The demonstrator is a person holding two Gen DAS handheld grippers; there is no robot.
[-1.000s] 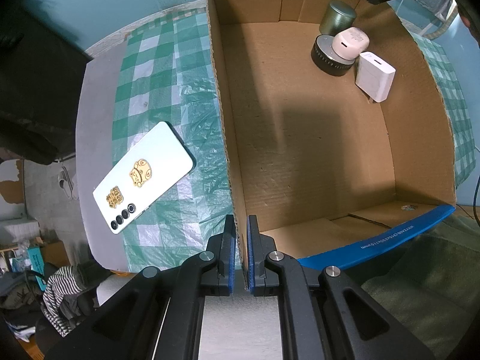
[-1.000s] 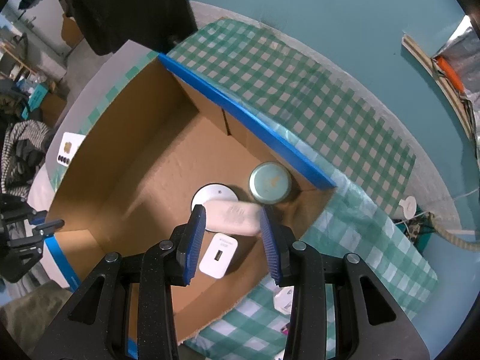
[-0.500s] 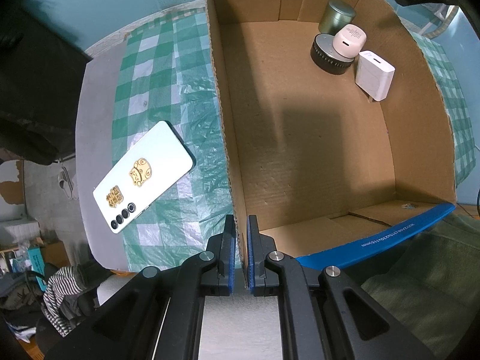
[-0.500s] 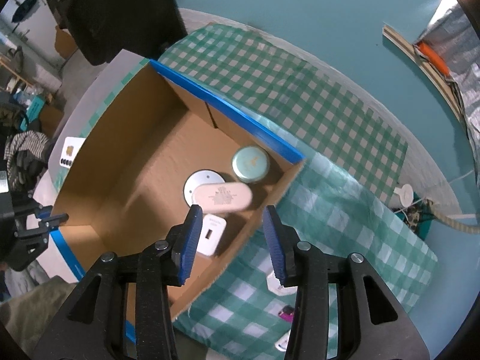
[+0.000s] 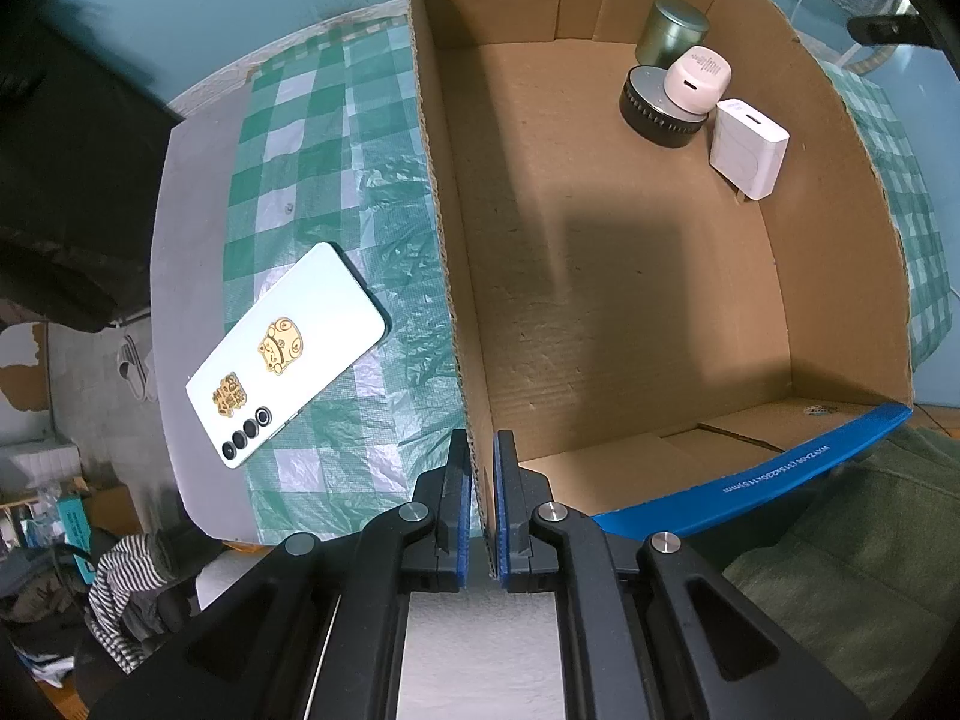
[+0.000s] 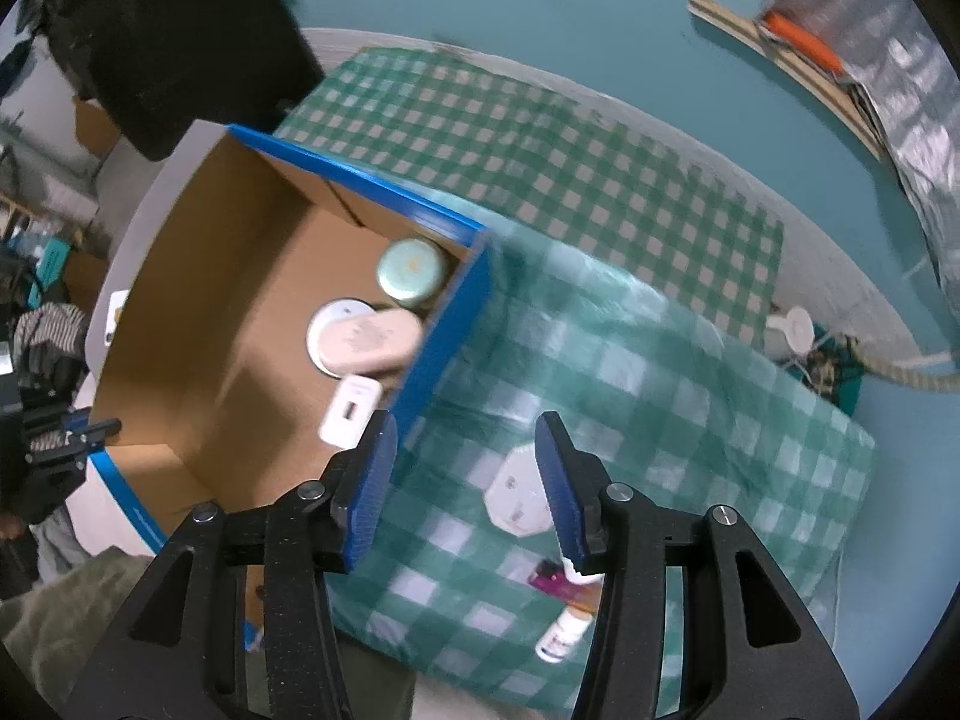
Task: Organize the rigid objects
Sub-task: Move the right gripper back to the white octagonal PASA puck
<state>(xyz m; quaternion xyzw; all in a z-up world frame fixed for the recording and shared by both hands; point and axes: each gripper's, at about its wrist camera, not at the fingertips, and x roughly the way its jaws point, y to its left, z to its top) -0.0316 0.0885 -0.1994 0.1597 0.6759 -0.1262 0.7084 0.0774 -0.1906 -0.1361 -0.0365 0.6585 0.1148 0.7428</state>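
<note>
Left gripper (image 5: 479, 501): fingers pressed together on the near corner of the cardboard box (image 5: 444, 276), pinching its side wall. Judged to be steadying the box.

Right gripper (image 6: 465, 480): spread wide, holding nothing, hovering over the checked cloth (image 6: 660, 396) just outside the box's right wall.

Inside the box, far right corner: green tin (image 5: 672, 33), black round disc (image 5: 651, 105) with a pink case (image 5: 699, 81) lying on top of it, white charger (image 5: 747, 147) leaning on the right wall beside them.

Outside the box, on its left: white phone (image 5: 285, 354), flat on the cloth, back up, gold stickers showing.

Outside the box, on its right, under the right gripper: white plug (image 6: 519, 495), and nearer the table edge a small white bottle (image 6: 561, 639). View blurred; details uncertain.

Handling, judged: the plug is light, stiff and smooth; take it across its flat sides. The phone is thin, slick and breakable; grip across its long edges.
</note>
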